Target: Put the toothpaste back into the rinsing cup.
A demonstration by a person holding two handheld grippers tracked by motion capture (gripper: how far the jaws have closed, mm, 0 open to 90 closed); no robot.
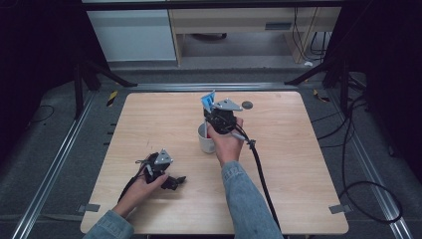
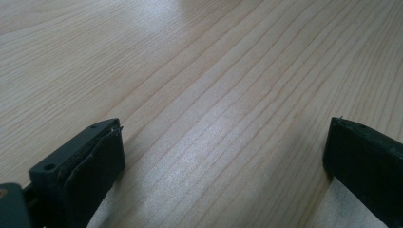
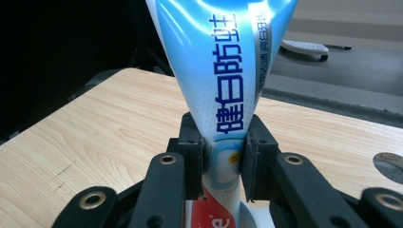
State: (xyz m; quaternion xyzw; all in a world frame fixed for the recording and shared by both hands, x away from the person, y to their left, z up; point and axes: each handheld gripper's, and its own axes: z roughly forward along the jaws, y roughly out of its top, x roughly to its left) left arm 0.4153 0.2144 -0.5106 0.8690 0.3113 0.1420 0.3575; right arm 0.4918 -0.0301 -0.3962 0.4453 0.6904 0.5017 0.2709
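Two grippers are at work over the pale wooden bench [image 1: 278,164]: the right gripper [image 3: 223,159] is clamped on a blue-and-white plastic toothpaste tube [image 3: 223,71], its pads pinching the tube's sides. It holds the tube upright over a white ceramic mug [image 1: 205,140] near the bench's middle. Near the front edge, the left gripper [image 2: 223,156] rests low with its jaws spread wide, nothing between them.

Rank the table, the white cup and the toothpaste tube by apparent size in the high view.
1. Table, by far the largest.
2. White cup.
3. Toothpaste tube, of which just the blue top end shows, so its rank is unsure.
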